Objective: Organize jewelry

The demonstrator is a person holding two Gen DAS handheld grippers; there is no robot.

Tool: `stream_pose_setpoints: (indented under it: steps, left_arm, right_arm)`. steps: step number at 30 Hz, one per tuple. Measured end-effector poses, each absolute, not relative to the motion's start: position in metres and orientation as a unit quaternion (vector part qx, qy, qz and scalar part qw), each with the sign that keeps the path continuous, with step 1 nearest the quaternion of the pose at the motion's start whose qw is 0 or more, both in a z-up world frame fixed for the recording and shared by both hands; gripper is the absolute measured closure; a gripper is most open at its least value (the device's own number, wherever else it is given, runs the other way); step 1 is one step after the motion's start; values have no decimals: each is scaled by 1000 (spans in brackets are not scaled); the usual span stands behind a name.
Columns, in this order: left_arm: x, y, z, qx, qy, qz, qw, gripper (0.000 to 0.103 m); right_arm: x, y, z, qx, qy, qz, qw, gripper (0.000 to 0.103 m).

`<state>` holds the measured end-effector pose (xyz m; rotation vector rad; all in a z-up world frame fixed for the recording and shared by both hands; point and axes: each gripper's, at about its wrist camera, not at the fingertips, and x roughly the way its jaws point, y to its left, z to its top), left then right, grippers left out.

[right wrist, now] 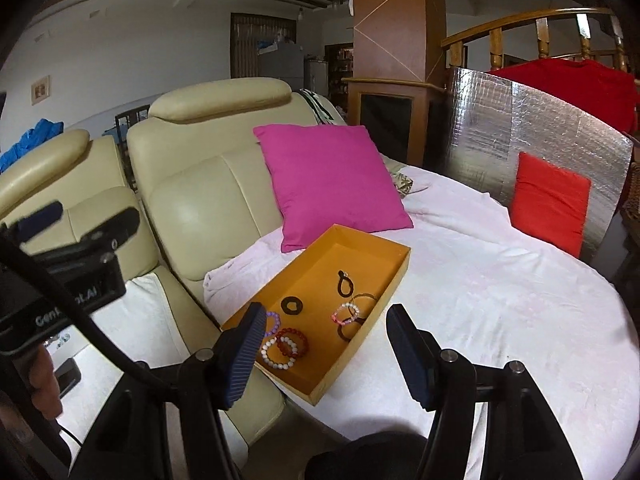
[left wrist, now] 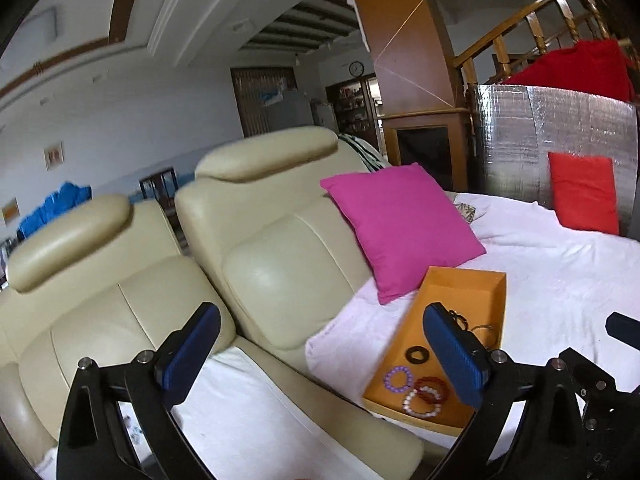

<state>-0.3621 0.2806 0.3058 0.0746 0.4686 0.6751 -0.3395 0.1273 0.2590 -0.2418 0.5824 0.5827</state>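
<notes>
Bracelets lie in orange tray beside pink cushion.

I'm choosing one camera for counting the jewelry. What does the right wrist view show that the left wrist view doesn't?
Only the right wrist view: the pink beaded bracelet, the thin bangle and the black hair tie unobstructed, plus the left gripper's body seen from outside.

Only the left wrist view: a wall clock.

Both: the orange tray on the white cloth, the purple, red and white bracelets, the black ring, the magenta cushion, and open, empty grippers.
</notes>
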Motion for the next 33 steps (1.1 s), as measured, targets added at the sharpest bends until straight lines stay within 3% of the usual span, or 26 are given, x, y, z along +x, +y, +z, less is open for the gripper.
stream_pose_setpoints:
  steps: [33]
  left_arm:
    - [-369,288,311,-3,234,304,923,2]
  right_arm:
    - [-340,130,249,-112,287,264,914,37]
